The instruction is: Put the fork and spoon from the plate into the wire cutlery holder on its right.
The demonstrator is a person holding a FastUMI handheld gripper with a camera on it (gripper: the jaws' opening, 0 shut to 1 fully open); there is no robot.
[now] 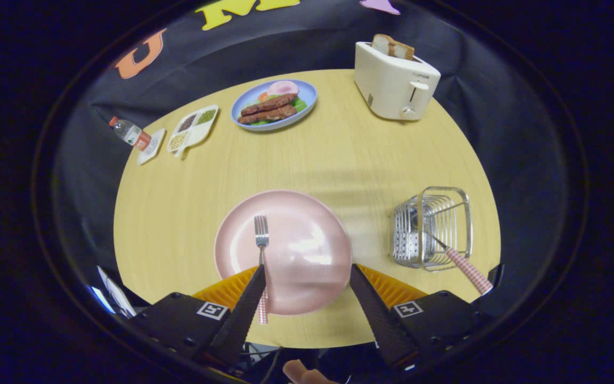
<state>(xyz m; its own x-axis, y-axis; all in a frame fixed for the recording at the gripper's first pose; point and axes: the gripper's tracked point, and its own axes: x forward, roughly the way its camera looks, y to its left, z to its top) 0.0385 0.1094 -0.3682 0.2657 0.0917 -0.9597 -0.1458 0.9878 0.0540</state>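
Hovering low over the near edge of a round table [179, 197], gripper [306, 271] with fingers spread wide and gripping nothing, tips resting in view over the near rim of a pink plate [307, 250] at lower centre of the frame. Lying on the plate's left half, a fork [260, 250], tines pointing away, checked handle running back past the rim and just beside the left fingertip [256, 277]; touching or merely overlapping, cannot tell. Standing well to the right of the plate, near the table's right edge, a wire holder [435, 226]; leaning in it already, a spoon [453, 258] with its checked handle angled out toward the lower right, past the holder's near rim. Between plate and holder, a strip of bare wood. Beyond the plate, a broad stretch of open tabletop at mid-frame. Set along the far edge: a blue dish [307, 98] of meat and greens at upper centre, a toaster [395, 80] with bread in its slot at upper right, a divided tray [194, 128] of grains and a small bottle [128, 132] on its side at upper left. Dark cloth wrapping the table on all far sides.
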